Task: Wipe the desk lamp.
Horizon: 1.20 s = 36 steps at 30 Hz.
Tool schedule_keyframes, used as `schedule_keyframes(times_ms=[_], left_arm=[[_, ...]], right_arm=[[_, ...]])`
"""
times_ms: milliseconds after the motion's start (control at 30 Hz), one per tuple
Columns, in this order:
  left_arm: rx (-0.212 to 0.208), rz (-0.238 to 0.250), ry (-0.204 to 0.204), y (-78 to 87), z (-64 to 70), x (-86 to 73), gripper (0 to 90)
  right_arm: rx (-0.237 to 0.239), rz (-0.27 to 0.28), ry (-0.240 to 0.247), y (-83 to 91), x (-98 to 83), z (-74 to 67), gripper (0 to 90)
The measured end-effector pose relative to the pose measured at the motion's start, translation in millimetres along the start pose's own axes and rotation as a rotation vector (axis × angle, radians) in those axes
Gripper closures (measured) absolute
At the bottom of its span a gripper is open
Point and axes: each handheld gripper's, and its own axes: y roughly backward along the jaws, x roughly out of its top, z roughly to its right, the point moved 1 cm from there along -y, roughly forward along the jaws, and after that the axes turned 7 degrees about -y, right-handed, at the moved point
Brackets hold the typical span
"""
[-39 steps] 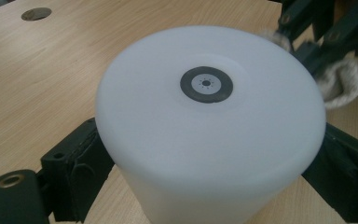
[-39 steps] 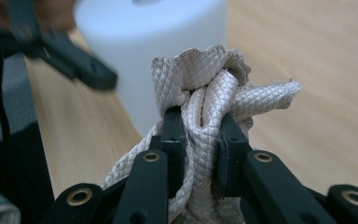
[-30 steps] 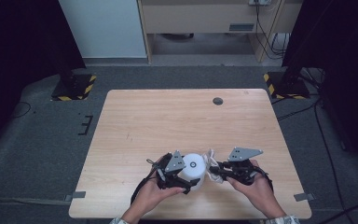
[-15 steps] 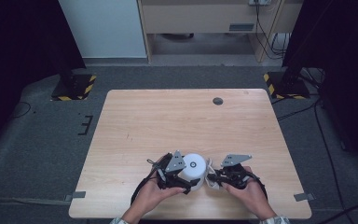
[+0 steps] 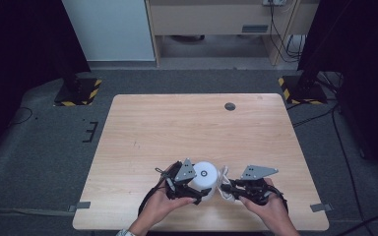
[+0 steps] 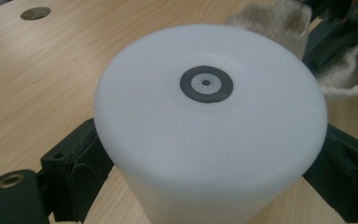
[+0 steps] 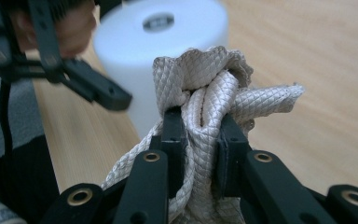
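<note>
My two grippers (image 5: 204, 194) (image 5: 226, 189) are black with brass-ringed screw holes, grey three-cornered top plates and trailing black cables.

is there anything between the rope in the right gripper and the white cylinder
Nothing visible stands between them. The right gripper is clamped on the bunched cream rope, right beside the white cylinder that the left gripper grips by its sides. Only bare wooden table lies around them.

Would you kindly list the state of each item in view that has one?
White cylinder: upright on the table, clamped at its sides.
Cream cloth: bunched, pinched between jaws beside the cylinder.
Left gripper: shut on the cylinder.
Right gripper: shut on the cloth.
</note>
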Motion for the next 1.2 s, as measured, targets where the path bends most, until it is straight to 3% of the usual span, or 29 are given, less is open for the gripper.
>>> schedule_keyframes(times_ms=[167, 467, 700, 900, 1067, 1200], left_arm=[[-0.001, 0.0, -0.001, -0.1, 0.0, 0.0, 8.0], [0.0, -0.001, -0.002, -0.3, 0.2, 0.1, 8.0], [0.0, -0.001, 0.0, -0.3, 0.2, 0.1, 8.0], [-0.001, -0.001, -0.002, -0.5, 0.1, 0.0, 8.0], [0.001, -0.003, -0.002, -0.8, 0.3, 0.2, 8.0], [0.004, -0.002, 0.0, -0.6, -0.2, 0.0, 7.8]], right_arm=[[-0.004, 0.014, 0.008, 3.0, 7.0, 0.1, 76.9], [0.014, -0.003, 0.003, 1.0, -6.3, -5.8, 77.0], [0.014, 0.056, 0.037, 15.7, 12.4, -14.5, 76.9], [0.028, 0.035, 0.021, 7.5, 0.9, -14.8, 77.0], [0.035, -0.04, 0.037, -6.8, -17.6, -20.2, 76.9], [0.034, -0.035, 0.031, -6.4, -16.9, -18.2, 76.9]])
